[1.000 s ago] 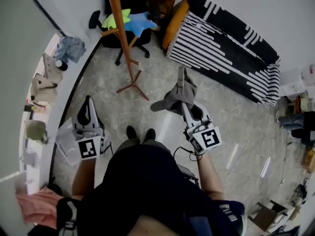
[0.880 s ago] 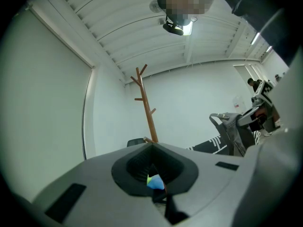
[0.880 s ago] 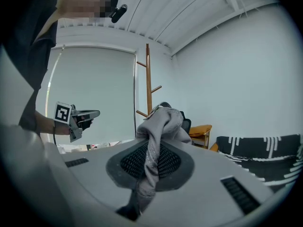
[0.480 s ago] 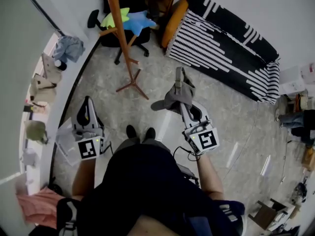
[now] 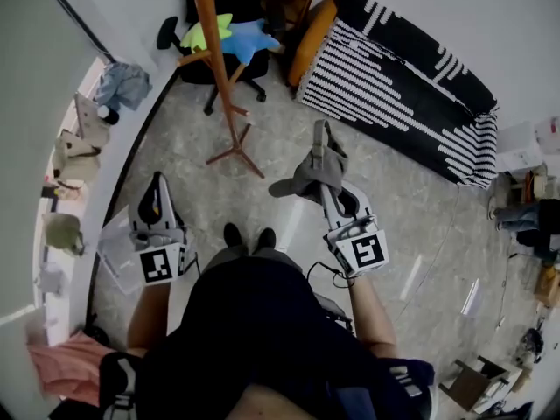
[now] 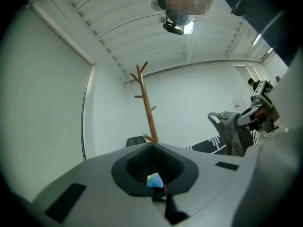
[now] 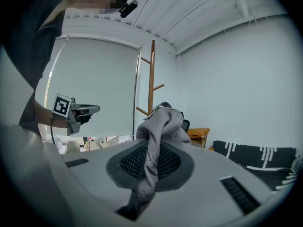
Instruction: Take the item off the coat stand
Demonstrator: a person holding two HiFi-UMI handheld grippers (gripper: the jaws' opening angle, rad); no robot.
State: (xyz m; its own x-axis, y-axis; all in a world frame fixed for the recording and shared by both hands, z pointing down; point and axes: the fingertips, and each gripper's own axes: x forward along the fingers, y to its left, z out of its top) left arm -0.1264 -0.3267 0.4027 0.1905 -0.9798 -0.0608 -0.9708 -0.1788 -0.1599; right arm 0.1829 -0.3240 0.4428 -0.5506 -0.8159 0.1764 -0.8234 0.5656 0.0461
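**A:** From the head view, where is the item?

**B:** Off the coat stand (image 5: 219, 68). The grey cap (image 5: 306, 178) hangs from the right gripper (image 5: 329, 189), over the floor (image 5: 175, 147) between the stand's foot and the striped sofa (image 5: 394, 86). The left gripper (image 5: 157, 184) is held near the floor's left edge, well apart from the cap.

**A:** And the left gripper view?

**B:** Its jaws are drawn together with nothing between them. The bare stand rises beyond them, against the far wall. The cap shows at the right, dangling from the other tongs.

**A:** The right gripper view?

**B:** The jaws are pressed narrow on a twisted fold of the cap's fabric, and the rest bunches above the pads. The stand (image 7: 152, 74) is behind it and not touching.

**A:** What could go wrong?

**B:** Probably a slip. Only a thin fold looks pinched, and the cap's weight hangs beside the grip, so a quick swing or a slackened squeeze could pull it free onto the floor. Its loose strap might also catch a peg if the person carries it back close to the stand.
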